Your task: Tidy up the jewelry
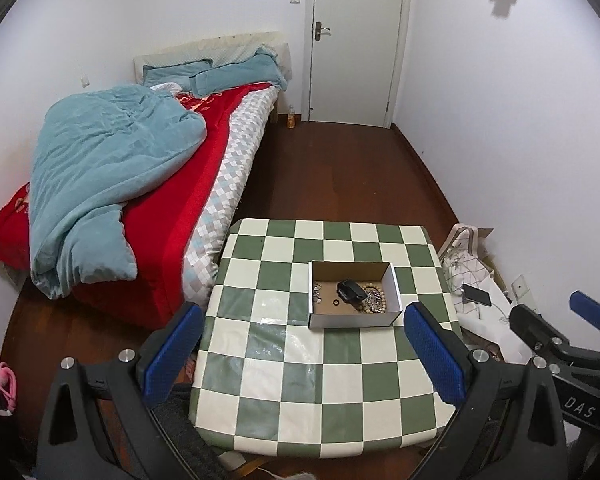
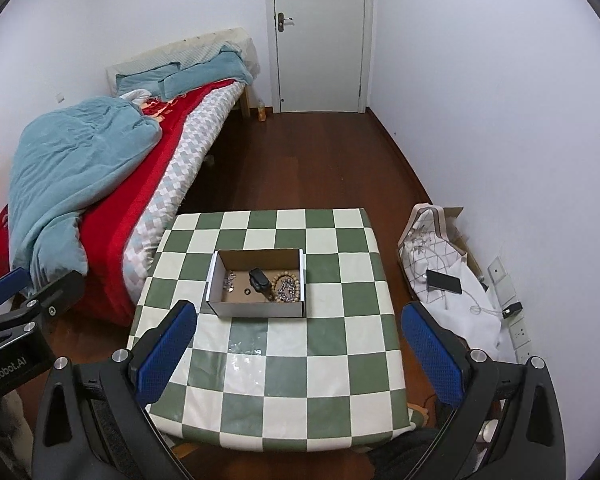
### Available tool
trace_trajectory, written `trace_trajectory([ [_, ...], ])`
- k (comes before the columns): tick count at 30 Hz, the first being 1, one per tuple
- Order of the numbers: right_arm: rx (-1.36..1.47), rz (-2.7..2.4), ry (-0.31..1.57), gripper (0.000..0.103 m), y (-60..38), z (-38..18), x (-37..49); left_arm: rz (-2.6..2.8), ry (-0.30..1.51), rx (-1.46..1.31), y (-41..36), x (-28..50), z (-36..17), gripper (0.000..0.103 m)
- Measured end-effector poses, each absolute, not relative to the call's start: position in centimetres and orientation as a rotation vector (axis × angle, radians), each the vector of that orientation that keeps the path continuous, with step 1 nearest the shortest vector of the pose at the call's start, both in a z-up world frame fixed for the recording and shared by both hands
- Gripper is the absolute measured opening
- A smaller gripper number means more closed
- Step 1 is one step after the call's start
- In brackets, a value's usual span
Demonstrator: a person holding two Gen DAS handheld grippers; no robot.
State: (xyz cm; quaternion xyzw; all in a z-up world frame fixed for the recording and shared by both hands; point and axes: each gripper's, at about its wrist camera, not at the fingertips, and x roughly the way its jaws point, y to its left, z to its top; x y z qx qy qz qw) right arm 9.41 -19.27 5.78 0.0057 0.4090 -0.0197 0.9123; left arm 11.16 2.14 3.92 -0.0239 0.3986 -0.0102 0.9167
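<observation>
An open cardboard box (image 1: 394,285) (image 2: 302,276) stands on the green-and-white checkered table (image 1: 300,384) (image 2: 284,380). Inside it lie a black watch (image 1: 350,290) (image 2: 259,279), a wooden bead bracelet (image 1: 374,300) (image 2: 288,285), small silver pieces (image 1: 317,292) (image 2: 228,280) and a small black ring (image 1: 335,302) (image 2: 247,291). My left gripper (image 1: 304,356) is open and empty, held above the table's near side. My right gripper (image 2: 298,354) is open and empty, likewise short of the box. Each gripper shows at the edge of the other's view.
A bed (image 1: 160,184) (image 2: 112,184) with a teal duvet and red cover runs along the table's left. A bag and white cloth with a black phone (image 1: 477,295) (image 2: 444,281) lie on the floor to the right. A white door (image 2: 318,36) is at the back.
</observation>
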Motion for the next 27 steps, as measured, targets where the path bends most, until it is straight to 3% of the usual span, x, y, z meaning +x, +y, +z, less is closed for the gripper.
trace_trajectory([
  [12,-0.015,-0.061,0.850,0.103,-20.0,7.7,12.5,0.009,0.871,-0.032,1.3,14.9,3.5,0.102],
  [27,-0.035,-0.074,0.941,0.103,-20.5,4.7,17.9,0.017,0.924,-0.017,0.9,18.0,2.8,0.102],
])
